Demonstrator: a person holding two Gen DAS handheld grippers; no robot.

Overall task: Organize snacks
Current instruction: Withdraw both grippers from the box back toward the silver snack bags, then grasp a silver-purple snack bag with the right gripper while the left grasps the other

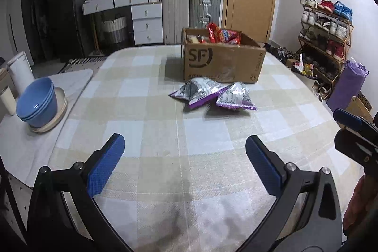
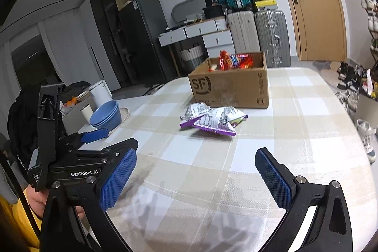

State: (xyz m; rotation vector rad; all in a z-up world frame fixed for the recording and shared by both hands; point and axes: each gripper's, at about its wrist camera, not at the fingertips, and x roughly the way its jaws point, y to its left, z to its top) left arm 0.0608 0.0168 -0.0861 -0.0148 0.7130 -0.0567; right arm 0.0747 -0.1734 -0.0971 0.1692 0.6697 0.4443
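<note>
A cardboard box marked SF (image 1: 222,63) (image 2: 230,86) stands at the far side of the checked table and holds red snack bags (image 1: 223,36) (image 2: 235,60). Two purple and silver snack bags (image 1: 212,93) (image 2: 212,119) lie overlapped on the table just in front of the box. My left gripper (image 1: 185,152) is open and empty over the near table. My right gripper (image 2: 196,164) is open and empty, also well short of the bags. The left gripper shows at the left of the right wrist view (image 2: 113,141).
Stacked blue bowls on a beige plate (image 1: 37,105) (image 2: 106,113) sit at the table's left edge beside a white container (image 1: 20,71). Suitcases (image 1: 189,6), drawers and a door stand behind. A shoe rack (image 1: 323,34) stands at the right.
</note>
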